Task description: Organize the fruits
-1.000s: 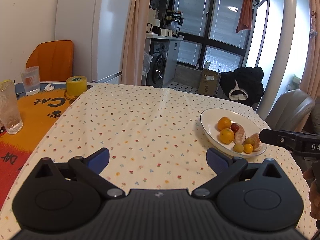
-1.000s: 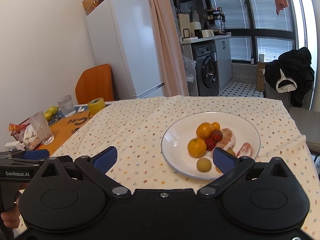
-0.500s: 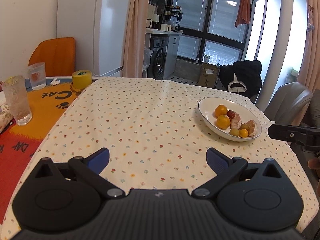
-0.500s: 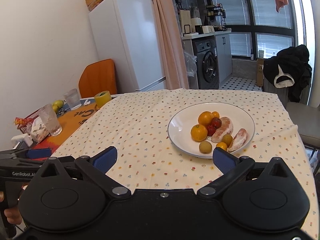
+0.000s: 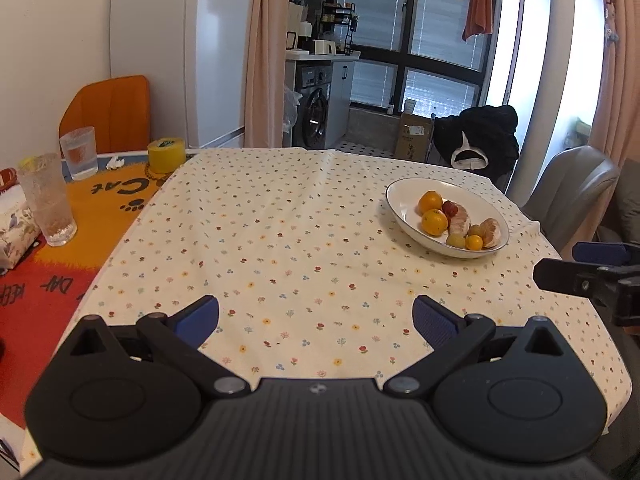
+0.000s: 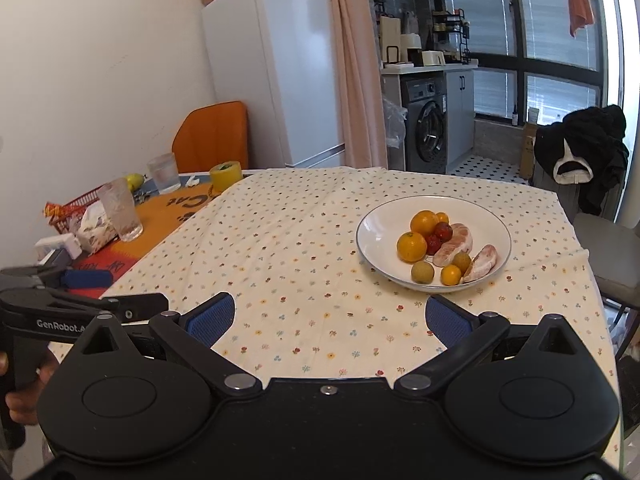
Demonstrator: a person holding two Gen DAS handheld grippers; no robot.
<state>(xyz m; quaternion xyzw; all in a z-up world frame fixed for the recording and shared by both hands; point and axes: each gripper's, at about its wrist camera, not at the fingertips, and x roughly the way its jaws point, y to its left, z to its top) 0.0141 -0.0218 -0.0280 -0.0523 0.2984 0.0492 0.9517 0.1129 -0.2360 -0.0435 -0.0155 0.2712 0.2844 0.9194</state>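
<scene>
Hovering wide open and empty, both grippers, left gripper (image 5: 316, 318) and right gripper (image 6: 330, 316), face the far-right plate (image 6: 372, 240) of fruit (image 6: 412, 246): round, light, bruisable, best pinched gently across the middle.

Both wrist views face forward over the table's near edge, sharing the fruit plate (image 5: 404, 194) (image 6: 372, 226).

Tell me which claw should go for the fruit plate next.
Right, probably. The right claw is open and faces the plate almost head-on, while the plate sits well off to the side of the left claw.
</scene>
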